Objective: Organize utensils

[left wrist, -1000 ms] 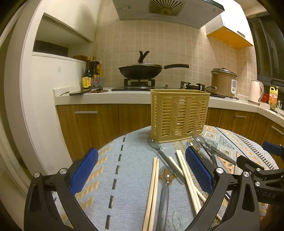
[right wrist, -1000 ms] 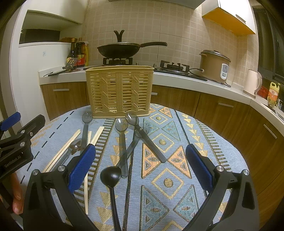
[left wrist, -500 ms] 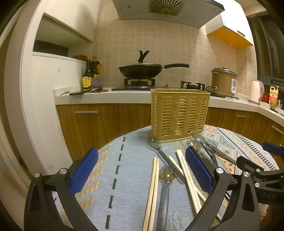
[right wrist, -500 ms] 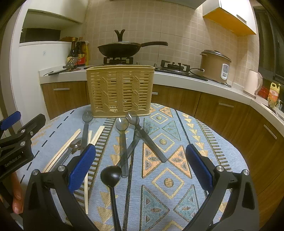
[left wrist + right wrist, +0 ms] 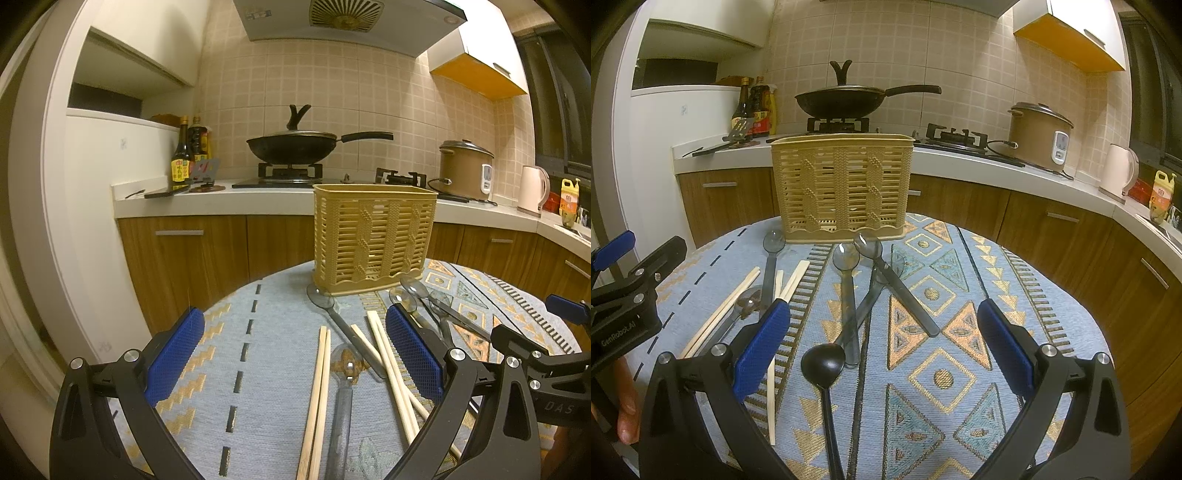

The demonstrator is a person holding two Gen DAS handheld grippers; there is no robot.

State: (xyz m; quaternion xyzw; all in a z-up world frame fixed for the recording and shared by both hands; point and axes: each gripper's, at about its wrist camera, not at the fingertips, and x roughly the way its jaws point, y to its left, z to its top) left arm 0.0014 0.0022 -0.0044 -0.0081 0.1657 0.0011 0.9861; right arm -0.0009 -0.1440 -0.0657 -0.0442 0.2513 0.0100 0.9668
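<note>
Right wrist view: the right hand-held gripper [image 5: 882,345] hangs wide open and empty over spoons [image 5: 849,288] and chopsticks [image 5: 720,314] scattered mid-frame on the desk [image 5: 1015,280], before the basket [image 5: 842,188] (upper centre). The left hand-held gripper [image 5: 293,354] likewise gapes, holding nothing.

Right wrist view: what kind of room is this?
Almost certainly a home kitchen: a black wok on a gas hob, a rice cooker and a kettle on the counter, wooden cabinets below. The utensils lie on a cloth-covered round table.
</note>
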